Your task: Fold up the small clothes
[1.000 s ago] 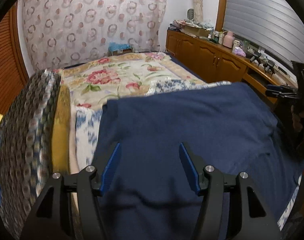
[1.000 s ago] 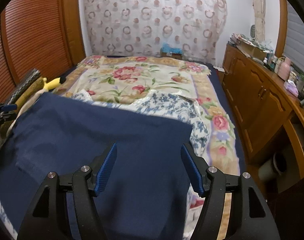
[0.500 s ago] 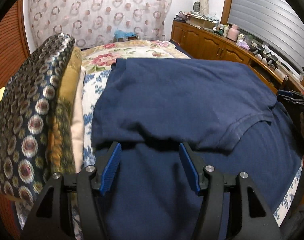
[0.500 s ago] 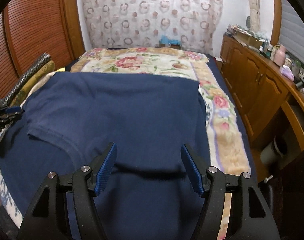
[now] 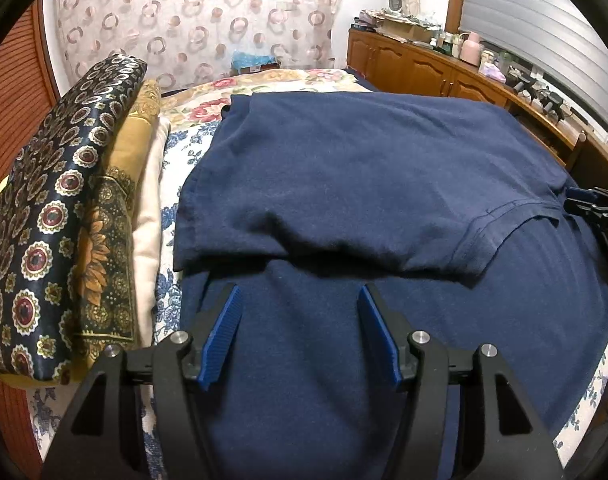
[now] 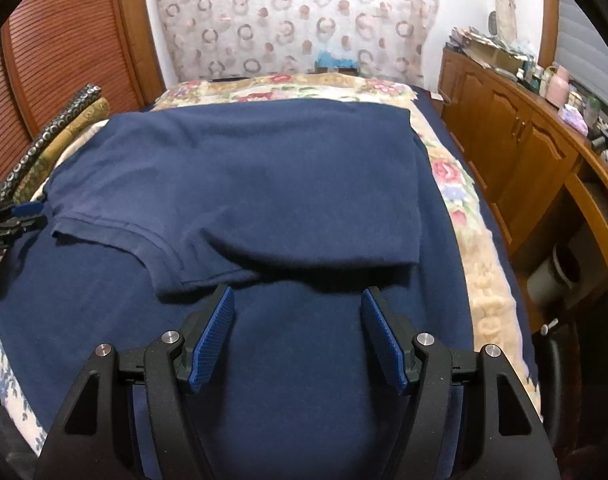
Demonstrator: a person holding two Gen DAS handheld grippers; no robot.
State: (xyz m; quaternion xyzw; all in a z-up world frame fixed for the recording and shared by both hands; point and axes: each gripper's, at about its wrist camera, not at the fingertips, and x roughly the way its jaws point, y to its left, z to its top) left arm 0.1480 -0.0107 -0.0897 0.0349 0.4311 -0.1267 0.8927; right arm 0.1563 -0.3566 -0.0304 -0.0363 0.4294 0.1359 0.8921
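On the floral bed (image 5: pixel 272 84), your navy cotton T-shirt (image 5: pixel 364 184) now lies folded over; both grippers (image 5: pixel 298 320) (image 6: pixel 298 322) hover, jaws wide, empty.

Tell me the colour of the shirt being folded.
Navy blue t-shirt, plain; clearest in the right wrist view.

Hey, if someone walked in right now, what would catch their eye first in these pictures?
A big navy shirt spread over the bed, its far half folded toward the camera, fills both views. Both grippers, left and right, hover above it, jaws open and empty. Patterned cushions lean at the bed's left edge.
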